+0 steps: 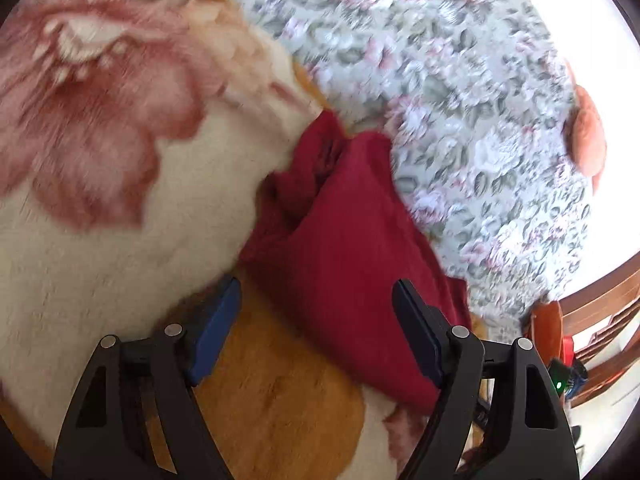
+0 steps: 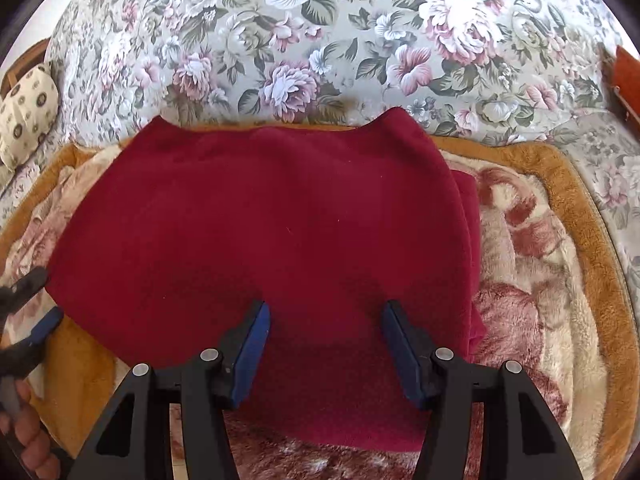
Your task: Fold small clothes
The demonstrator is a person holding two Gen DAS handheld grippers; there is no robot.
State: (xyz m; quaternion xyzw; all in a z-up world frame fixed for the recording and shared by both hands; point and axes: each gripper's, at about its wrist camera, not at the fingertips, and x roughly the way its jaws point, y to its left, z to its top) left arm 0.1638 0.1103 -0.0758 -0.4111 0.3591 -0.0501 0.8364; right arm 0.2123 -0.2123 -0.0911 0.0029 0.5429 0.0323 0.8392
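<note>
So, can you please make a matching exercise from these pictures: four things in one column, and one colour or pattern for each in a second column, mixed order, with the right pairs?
Things:
1. garment
2. bed cover
3. blanket border
4. small pillow

Colours or patterns:
A. golden brown plush
B. cream with dark round motifs
C. plain dark red
D. grey-green with pink and white flowers

Pairs: 1-C, 2-D, 3-A, 4-B
</note>
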